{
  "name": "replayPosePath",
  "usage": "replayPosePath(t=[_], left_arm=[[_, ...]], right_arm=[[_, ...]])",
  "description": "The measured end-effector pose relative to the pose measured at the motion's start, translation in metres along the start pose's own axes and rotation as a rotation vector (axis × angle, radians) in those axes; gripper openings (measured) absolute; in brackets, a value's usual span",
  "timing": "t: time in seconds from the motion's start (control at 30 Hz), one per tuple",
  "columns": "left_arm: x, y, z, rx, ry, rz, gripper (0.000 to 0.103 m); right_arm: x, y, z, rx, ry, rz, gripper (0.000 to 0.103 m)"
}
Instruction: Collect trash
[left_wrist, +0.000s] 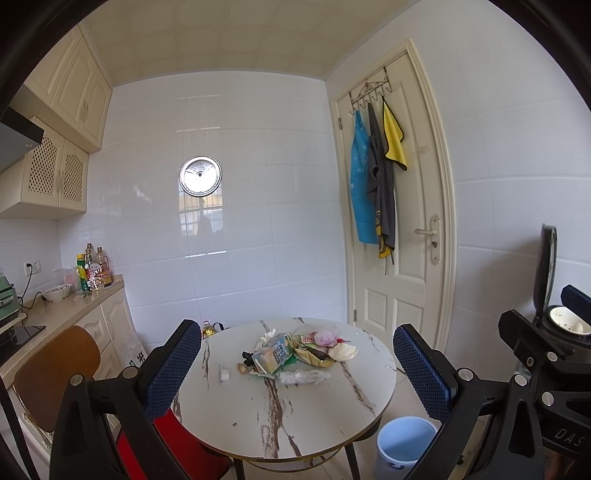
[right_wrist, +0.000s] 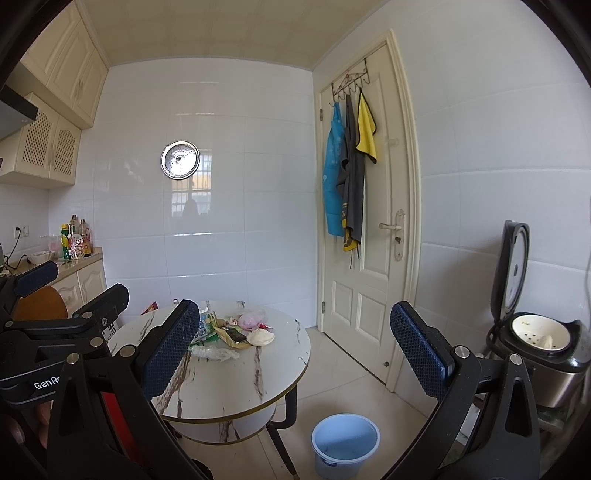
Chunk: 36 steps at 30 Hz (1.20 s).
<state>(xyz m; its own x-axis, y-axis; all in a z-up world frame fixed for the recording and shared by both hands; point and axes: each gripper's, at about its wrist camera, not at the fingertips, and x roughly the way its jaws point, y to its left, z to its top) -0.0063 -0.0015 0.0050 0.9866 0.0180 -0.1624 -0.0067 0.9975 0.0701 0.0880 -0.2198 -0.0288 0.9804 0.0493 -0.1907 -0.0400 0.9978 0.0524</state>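
A pile of trash (left_wrist: 295, 350) lies in the middle of the round marble table (left_wrist: 314, 424): a blue-green carton (left_wrist: 275, 354), a crumpled clear plastic bag (left_wrist: 303, 376), a pink bag (left_wrist: 325, 338), a pale round shell-like piece (left_wrist: 342, 351) and a small white cup (left_wrist: 224, 374). My left gripper (left_wrist: 295, 369) hangs open before the table, holding nothing. My right gripper (right_wrist: 295, 347) is open and empty too, to the right of the table, with the pile (right_wrist: 236, 332) ahead on its left. A light blue bucket (right_wrist: 345, 443) stands on the floor by the table's right side.
A brown chair (left_wrist: 55, 373) and a red seat (left_wrist: 173, 443) crowd the table's left. The counter (left_wrist: 74, 310) with bottles runs along the left wall. An open rice cooker (right_wrist: 543, 339) sits at the right. A shut door (right_wrist: 373, 221) with hanging aprons is behind.
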Motion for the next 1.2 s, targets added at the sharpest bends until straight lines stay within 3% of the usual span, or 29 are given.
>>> replayPosePath(t=[0.4,0.9,1.1,1.2], left_arm=[[0.009,0.003,-0.001,0.001,0.017,-0.006,0.102],[0.055,0.023,-0.005,-0.013,0.044,-0.021,0.102],[0.112,0.063,-0.019,-0.054,0.140,-0.012,0.102],[0.153,0.087,-0.031,-0.097,0.243,-0.020,0.102]], right_arm=[[0.004,0.000,-0.004,0.003,0.016,0.002,0.103],[0.049,0.005,-0.016,-0.025,0.072,-0.015,0.103],[0.093,0.001,-0.030,-0.052,0.146,-0.032,0.103],[0.121,-0.001,-0.041,-0.061,0.204,-0.024,0.103]])
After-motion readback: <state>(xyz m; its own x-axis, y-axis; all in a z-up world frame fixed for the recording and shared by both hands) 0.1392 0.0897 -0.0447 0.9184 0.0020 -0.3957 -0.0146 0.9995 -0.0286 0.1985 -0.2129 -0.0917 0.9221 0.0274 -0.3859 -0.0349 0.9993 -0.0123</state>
